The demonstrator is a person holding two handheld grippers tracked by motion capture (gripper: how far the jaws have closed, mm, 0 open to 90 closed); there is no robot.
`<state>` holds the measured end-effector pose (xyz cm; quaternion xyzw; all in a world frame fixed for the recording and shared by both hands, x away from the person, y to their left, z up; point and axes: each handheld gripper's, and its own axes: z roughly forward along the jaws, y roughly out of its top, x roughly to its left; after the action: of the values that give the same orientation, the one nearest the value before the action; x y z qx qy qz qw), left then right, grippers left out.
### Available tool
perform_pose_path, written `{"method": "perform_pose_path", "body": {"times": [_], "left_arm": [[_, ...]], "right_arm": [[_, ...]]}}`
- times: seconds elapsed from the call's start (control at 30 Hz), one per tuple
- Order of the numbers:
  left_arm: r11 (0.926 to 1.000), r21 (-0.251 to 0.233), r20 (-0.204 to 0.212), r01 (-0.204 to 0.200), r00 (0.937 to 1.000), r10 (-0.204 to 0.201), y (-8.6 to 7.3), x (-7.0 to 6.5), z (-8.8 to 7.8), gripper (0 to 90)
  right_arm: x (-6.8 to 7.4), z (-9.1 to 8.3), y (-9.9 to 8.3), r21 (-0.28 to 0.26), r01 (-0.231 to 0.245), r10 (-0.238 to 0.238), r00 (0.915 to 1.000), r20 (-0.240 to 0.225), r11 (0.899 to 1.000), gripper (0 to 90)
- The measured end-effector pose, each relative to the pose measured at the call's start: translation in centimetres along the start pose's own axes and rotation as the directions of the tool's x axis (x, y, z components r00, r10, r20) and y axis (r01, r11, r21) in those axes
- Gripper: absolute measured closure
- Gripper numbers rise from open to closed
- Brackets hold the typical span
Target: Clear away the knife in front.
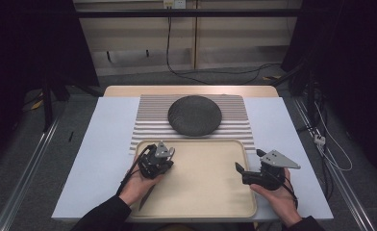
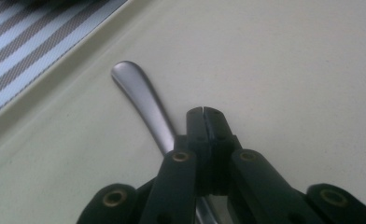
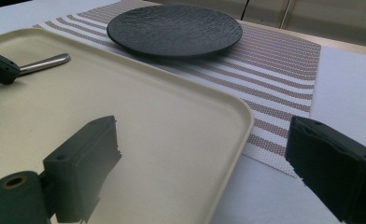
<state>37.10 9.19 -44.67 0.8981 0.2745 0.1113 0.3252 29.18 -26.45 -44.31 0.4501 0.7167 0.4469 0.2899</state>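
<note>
On the tray (image 2: 288, 56), left gripper (image 2: 203, 112) jaws closed beside utensil handle (image 2: 141, 95)

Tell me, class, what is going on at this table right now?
A person holds a gripper in each hand over a beige tray. The left gripper has its jaws shut beside the metal handle of a piece of cutlery lying on the tray; whether it is pinched cannot be told. The right gripper hangs open over the tray's right edge, holding nothing. Beyond the tray, a dark plate sits on a striped placemat.
</note>
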Motion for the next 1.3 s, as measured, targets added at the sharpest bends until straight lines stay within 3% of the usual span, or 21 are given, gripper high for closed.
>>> {"method": "perform_pose_path", "body": {"times": [0.13,0.97,1.3], "left_arm": [[0.9991,0.011,0.018,0.042,0.9990,-0.042,-0.2,0.7,-0.2,90.0],[0.9979,0.030,-0.013,0.057,0.9983,-0.057,-1.2,1.7,-1.4,90.0],[0.9966,0.036,0.001,0.075,0.9972,-0.075,-1.6,2.3,-1.7,90.0]], "right_arm": [[0.0,0.1,0.0,0.002,0.000,0.000,1.0000,0.000,1.000,9.4],[0.0,0.1,0.0,0.002,0.001,-0.001,1.0000,-0.004,1.000,9.4],[0.0,0.1,0.0,0.002,0.000,0.000,1.0000,-0.005,1.000,9.4]]}}
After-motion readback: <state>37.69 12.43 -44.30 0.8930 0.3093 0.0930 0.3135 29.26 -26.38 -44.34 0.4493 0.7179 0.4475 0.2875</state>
